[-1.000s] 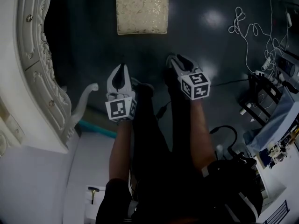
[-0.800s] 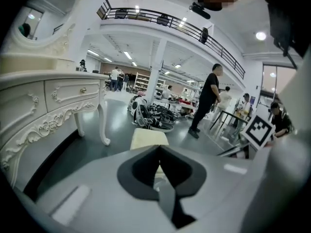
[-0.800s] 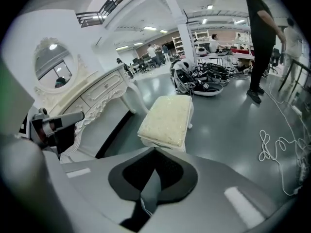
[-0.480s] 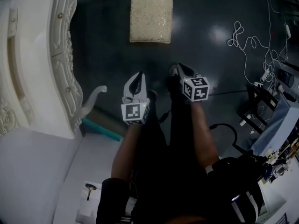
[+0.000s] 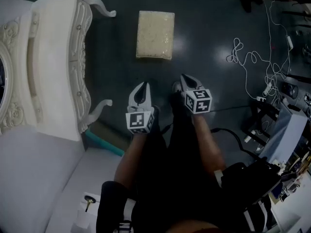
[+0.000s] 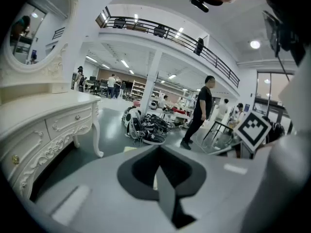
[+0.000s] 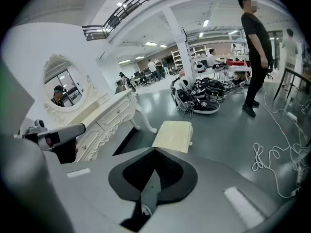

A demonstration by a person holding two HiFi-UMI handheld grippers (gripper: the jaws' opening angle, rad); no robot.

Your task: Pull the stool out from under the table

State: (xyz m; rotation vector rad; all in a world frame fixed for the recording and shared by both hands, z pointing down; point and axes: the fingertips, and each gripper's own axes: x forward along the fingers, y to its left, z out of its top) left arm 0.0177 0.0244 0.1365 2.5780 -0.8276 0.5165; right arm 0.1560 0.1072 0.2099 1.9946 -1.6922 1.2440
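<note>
The stool (image 5: 155, 34), with a cream padded top, stands on the dark floor, out in the open to the right of the white carved dressing table (image 5: 53, 57). It also shows in the right gripper view, beyond the jaws (image 7: 174, 135). Both grippers hang in the air well short of it, over the person's legs. My left gripper (image 5: 142, 85) is shut with nothing in it, its jaws meeting in a point (image 6: 158, 148). My right gripper (image 5: 181, 79) is shut and empty too (image 7: 154, 152). In the left gripper view the stool is almost wholly hidden behind the jaws.
White cables (image 5: 252, 57) trail over the floor at the right, beside a black stand (image 5: 262, 115) and cluttered equipment. A pale platform (image 5: 58, 178) lies at lower left. A person (image 7: 255, 47) walks past a pile of gear (image 7: 201, 101) farther off.
Both grippers have risen away from the floor together with the head view. The stool and table now look smaller and farther off. The stool has kept its place beside the table.
</note>
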